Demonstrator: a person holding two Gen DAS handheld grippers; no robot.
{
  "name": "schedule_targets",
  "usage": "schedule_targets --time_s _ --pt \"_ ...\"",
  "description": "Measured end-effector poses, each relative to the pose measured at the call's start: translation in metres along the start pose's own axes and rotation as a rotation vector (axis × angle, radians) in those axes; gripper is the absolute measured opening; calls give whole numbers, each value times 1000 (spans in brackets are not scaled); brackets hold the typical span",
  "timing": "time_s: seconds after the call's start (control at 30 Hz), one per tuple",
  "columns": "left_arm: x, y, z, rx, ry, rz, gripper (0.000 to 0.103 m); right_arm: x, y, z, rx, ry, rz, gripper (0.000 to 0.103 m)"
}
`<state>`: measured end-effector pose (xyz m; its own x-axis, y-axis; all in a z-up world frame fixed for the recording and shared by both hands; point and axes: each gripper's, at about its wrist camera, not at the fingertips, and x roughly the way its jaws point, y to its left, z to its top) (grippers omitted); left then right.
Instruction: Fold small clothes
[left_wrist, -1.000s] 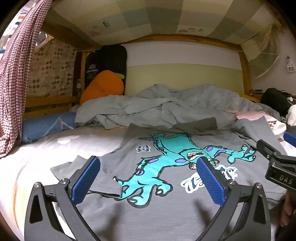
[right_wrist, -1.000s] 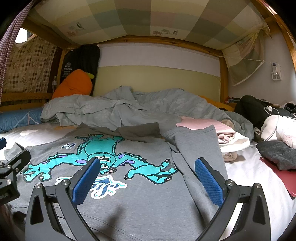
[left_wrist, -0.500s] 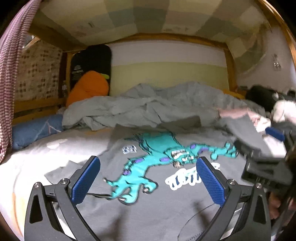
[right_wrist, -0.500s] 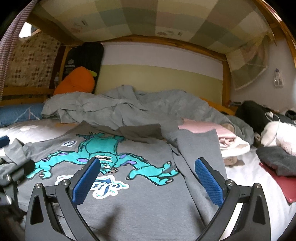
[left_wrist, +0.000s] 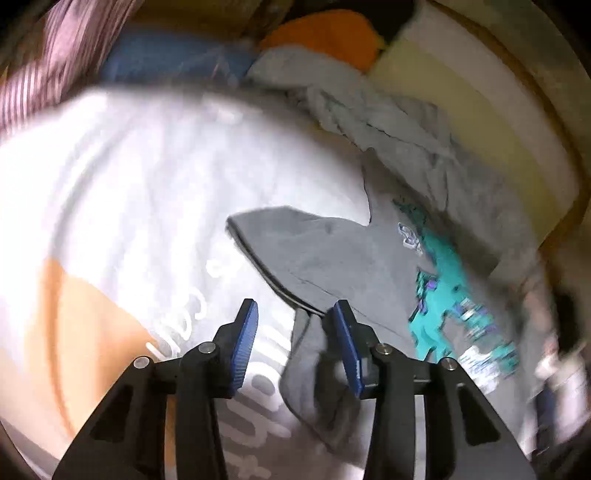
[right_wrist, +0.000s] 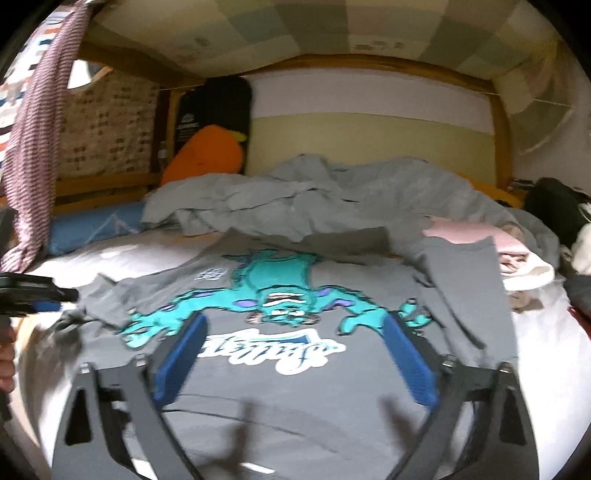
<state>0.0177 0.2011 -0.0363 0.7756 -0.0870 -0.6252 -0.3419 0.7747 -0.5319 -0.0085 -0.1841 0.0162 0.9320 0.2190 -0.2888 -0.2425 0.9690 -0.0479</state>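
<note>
A grey T-shirt (right_wrist: 295, 369) with a teal monster print lies spread on the bed, print up. In the left wrist view its left sleeve (left_wrist: 314, 251) lies folded toward me on the white sheet. My left gripper (left_wrist: 295, 343) hovers low over the sleeve's lower edge, jaws partly closed with a gap, a fold of grey cloth between them but not pinched. My right gripper (right_wrist: 295, 354) is wide open and empty above the shirt's lower front. The left gripper also shows at the left edge of the right wrist view (right_wrist: 33, 295).
A rumpled grey duvet (right_wrist: 332, 199) lies behind the shirt. An orange plush (right_wrist: 207, 155) and a blue pillow (right_wrist: 92, 229) sit at back left. Folded pink and white clothes (right_wrist: 517, 258) and dark items lie on the right. A checked curtain (right_wrist: 33, 147) hangs at left.
My left gripper swung left and down to the shirt's left sleeve and narrowed its jaws. My right gripper shifted left, now centred over the print, still open.
</note>
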Motion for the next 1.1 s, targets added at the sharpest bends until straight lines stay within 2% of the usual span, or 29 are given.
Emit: schedule_targets --time_s 0.07,0.13,0.2,0.23,0.27,0.3,0.33,0.4,0.43,0.53,0.6,0.67,0.73,0.77,0.83,0.87,0.93,0.97,1.03,1.1 --pt "4 9 6 -54 19 -45 40 2 12 -1 -23 12 38 77" --pt "10 8 16 -61 57 -30 40 5 20 -3 -26 33 72 72" --pt "21 -2 27 -34 101 -11 40 7 26 -6 -24 59 113 65" --pt "26 -11 35 4 125 4 40 8 28 -7 -26 61 127 65" --pt "32 -15 42 35 134 35 34 8 30 -7 -31 61 133 65" --pt "36 -17 49 50 130 69 15 7 32 -6 -36 57 133 65" --pt "39 -15 55 48 123 99 4 8 31 -6 -38 57 133 65" --pt "38 -10 68 23 104 106 2 4 31 -4 -44 45 135 65" --pt "32 -10 74 36 70 121 2 1 31 -3 -54 38 130 65" --pt "11 -19 100 128 -59 224 2 -7 30 -1 -87 19 111 65" --pt "5 -16 118 169 -85 256 2 -9 28 -1 -83 28 125 63" --pt "15 -11 131 226 -36 264 3 -6 29 -2 -61 54 159 57" --pt "30 -1 134 261 11 236 3 -1 33 -3 -35 94 208 55" --pt "39 4 131 269 45 233 8 2 38 -4 -29 116 238 51" --pt "54 17 128 244 102 266 8 5 49 -8 -34 140 280 50" --pt "56 22 132 230 99 281 11 7 59 -9 -46 152 302 50" --pt "47 35 143 193 51 322 29 11 79 -10 -73 167 338 50" --pt "35 43 149 150 12 316 43 14 93 -8 -91 178 363 49" --pt "9 58 157 67 -51 253 46 17 116 -5 -116 191 399 47" --pt "-13 65 157 45 -73 209 46 22 152 1 -171 189 454 45"
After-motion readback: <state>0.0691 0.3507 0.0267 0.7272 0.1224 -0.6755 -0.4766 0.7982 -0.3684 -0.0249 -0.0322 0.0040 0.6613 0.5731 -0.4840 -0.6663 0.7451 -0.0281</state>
